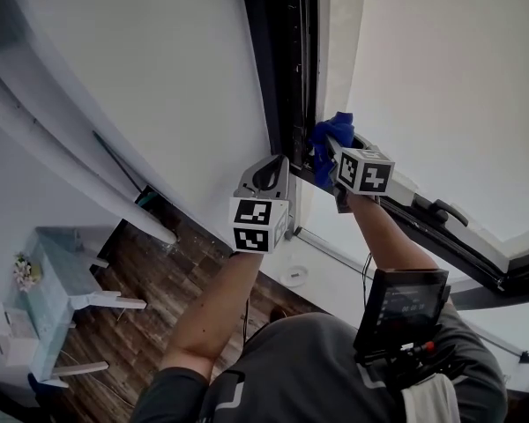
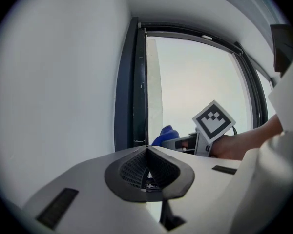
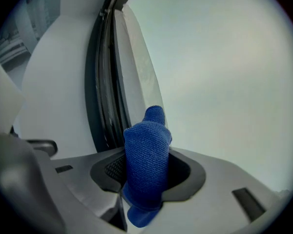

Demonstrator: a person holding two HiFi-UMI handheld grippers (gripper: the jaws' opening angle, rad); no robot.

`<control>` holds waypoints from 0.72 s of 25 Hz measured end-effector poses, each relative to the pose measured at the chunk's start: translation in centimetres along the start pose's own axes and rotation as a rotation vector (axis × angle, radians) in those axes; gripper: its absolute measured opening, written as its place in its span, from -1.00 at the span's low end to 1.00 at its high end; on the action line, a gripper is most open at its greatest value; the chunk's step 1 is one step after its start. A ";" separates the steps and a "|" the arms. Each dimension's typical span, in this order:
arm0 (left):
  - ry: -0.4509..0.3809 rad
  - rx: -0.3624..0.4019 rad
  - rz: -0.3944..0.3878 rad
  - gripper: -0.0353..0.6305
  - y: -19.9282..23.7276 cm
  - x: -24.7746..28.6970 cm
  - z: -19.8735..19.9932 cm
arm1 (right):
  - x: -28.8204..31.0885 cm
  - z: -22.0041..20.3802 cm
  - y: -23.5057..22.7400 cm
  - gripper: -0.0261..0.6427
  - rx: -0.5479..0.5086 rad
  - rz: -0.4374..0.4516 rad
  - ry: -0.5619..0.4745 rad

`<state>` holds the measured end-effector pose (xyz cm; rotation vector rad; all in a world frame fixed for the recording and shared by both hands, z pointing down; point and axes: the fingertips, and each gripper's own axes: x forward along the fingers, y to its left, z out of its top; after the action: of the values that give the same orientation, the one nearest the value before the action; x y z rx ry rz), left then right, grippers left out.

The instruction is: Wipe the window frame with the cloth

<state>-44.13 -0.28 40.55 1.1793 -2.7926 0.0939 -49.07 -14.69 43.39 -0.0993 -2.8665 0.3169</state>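
WINDOW DUTY: A person reaches toward the dark window frame (image 1: 286, 69) at top centre of the head view. The right gripper (image 1: 329, 167) is clamped on a blue cloth (image 1: 332, 133), which bunches against the frame's edge at mid-picture. In the right gripper view the cloth (image 3: 146, 160) fills the gap between the jaws and pokes out beyond them, and the frame's black channel (image 3: 100, 96) runs up the left half of the picture. The left gripper (image 1: 273, 173), just left of the right one, has its jaws pressed together on nothing; in its own view the tips meet low in the centre (image 2: 147, 149), below the frame (image 2: 132, 82).

The likeliest trouble is the cloth working loose. Only a bunched fold appears pinched, and drag along the channel could tug it out. If the protruding wad folds aside, the hard jaw tips themselves may scrape the frame or the pale pane (image 3: 224, 57) beside it. The two grippers also sit close together, so a sideways stroke risks a knock between them.
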 end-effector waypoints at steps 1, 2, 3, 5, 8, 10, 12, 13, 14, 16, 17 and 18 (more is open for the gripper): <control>0.015 0.006 0.003 -0.87 -0.1 0.2 -0.5 | 0.7 -1.7 -1.0 -0.40 -0.008 -0.031 0.046; 0.026 0.004 0.003 -0.87 -0.2 0.3 -0.9 | 1.1 -3.4 -1.9 -0.40 -0.009 -0.056 0.088; 0.034 -0.002 0.003 -0.87 -0.2 0.3 -1.3 | 1.4 -4.9 -2.6 -0.40 -0.009 -0.074 0.121; 0.052 -0.004 0.006 -0.87 -0.2 0.4 -2.0 | 1.8 -6.7 -3.3 -0.40 -0.021 -0.098 0.160; 0.070 -0.011 0.019 -0.87 0.4 0.6 -2.7 | 2.5 -7.5 -3.2 -0.40 -0.049 -0.100 0.185; 0.077 -0.019 0.021 -0.87 0.6 1.0 -3.0 | 3.1 -7.6 -2.8 -0.40 -0.054 -0.097 0.207; 0.086 -0.012 0.014 -0.87 0.5 1.5 -3.2 | 3.5 -7.3 -2.4 -0.40 -0.049 -0.094 0.229; 0.091 -0.006 0.011 -0.87 0.6 1.9 -3.2 | 3.7 -7.0 -2.1 -0.40 -0.046 -0.092 0.235; 0.095 -0.001 0.010 -0.87 0.6 2.1 -3.1 | 3.8 -6.6 -1.9 -0.40 -0.041 -0.089 0.237; 0.088 0.002 0.007 -0.87 0.8 2.4 -2.2 | 3.6 -5.7 -1.2 -0.40 -0.019 -0.071 0.225; 0.075 0.005 0.003 -0.87 0.8 2.5 -1.5 | 3.5 -5.1 -0.9 -0.40 -0.004 -0.056 0.213; 0.053 0.009 -0.004 -0.87 0.7 2.6 -0.6 | 3.3 -4.4 -0.6 -0.40 0.012 -0.042 0.198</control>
<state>-46.37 -1.54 41.42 1.1672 -2.7468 0.1351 -51.09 -14.03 48.47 -0.0645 -2.6666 0.2979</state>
